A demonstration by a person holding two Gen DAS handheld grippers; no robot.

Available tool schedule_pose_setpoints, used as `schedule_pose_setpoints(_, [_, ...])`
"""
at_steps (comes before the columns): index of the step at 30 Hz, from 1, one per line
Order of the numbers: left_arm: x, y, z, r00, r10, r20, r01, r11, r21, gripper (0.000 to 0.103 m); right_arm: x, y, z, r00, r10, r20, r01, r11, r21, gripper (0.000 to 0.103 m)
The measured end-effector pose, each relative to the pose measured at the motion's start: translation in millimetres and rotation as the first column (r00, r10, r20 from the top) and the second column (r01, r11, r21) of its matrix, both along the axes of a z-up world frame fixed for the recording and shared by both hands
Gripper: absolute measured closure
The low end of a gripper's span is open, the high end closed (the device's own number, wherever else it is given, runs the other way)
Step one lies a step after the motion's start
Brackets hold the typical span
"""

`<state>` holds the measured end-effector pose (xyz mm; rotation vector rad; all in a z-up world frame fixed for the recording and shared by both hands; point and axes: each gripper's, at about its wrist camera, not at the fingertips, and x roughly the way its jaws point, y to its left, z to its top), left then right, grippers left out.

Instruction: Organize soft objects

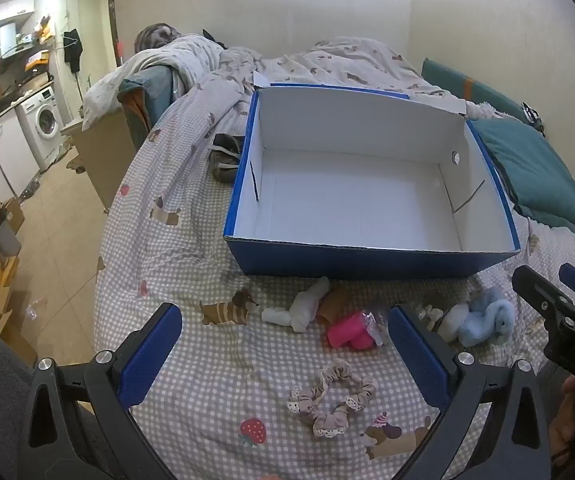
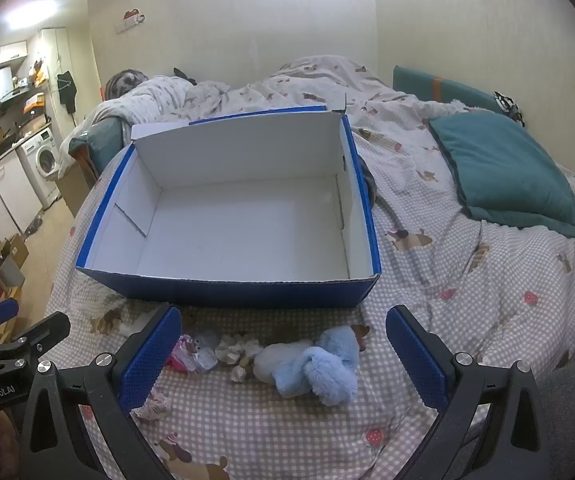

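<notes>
I am looking into a small one-room home, a studio flat. A bed (image 2: pixel 427 264) covered by a checked quilt printed with dogs and strawberries is filling the foreground, with a teal pillow (image 2: pixel 507 176) lying on it. Along the left wall a kitchen counter (image 1: pixel 3 114) is running over a front-loading washing machine (image 1: pixel 43 124), cupboards and cluttered shelves (image 1: pixel 11 46).

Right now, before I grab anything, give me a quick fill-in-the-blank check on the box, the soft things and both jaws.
1. The blue box holds ____.
2. The scrunchie lies between the left gripper jaws, which stand ____.
3. The fluffy toy ahead of the right gripper is light ____.
4. The pillow is ____.

Missing: nothing; open; blue; teal
</notes>
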<state>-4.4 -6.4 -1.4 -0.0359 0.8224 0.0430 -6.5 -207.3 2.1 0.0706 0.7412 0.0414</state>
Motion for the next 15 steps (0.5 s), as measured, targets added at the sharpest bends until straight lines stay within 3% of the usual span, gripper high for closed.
schedule_pose_setpoints(15, [-0.3,1.9,-3.6,1.000,-0.002,-0.013,0.002,1.000,0.002,0.000,0.1,-0.4,-0.9,1.000,-0.001,-0.009,0.001,1.000,0.011,0.000])
